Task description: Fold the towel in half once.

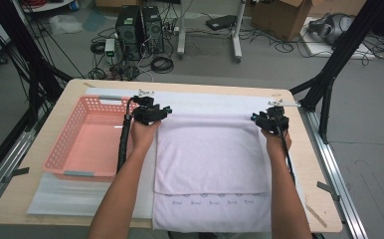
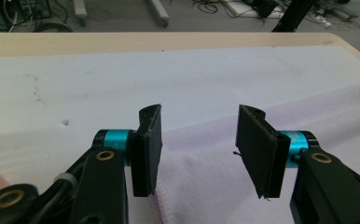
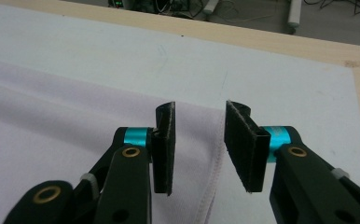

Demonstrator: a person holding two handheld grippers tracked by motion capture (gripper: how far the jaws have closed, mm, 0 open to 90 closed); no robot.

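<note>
Lilac towel [image 1: 212, 149] between parted jaws

The setting is a laboratory: computer towers [image 1: 140, 31] and loose cables [image 1: 162, 63] occupy the grey floor [image 1: 369, 164] beyond the desk [image 1: 75, 92], alongside cardboard boxes [image 1: 279, 17] and black frame struts [image 1: 336, 64].

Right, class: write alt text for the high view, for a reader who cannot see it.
A person's two forearms reach over a table, the left gripper and right gripper, both open, at the far corners of a folded lilac towel. A pink basket sits to the left.
</note>
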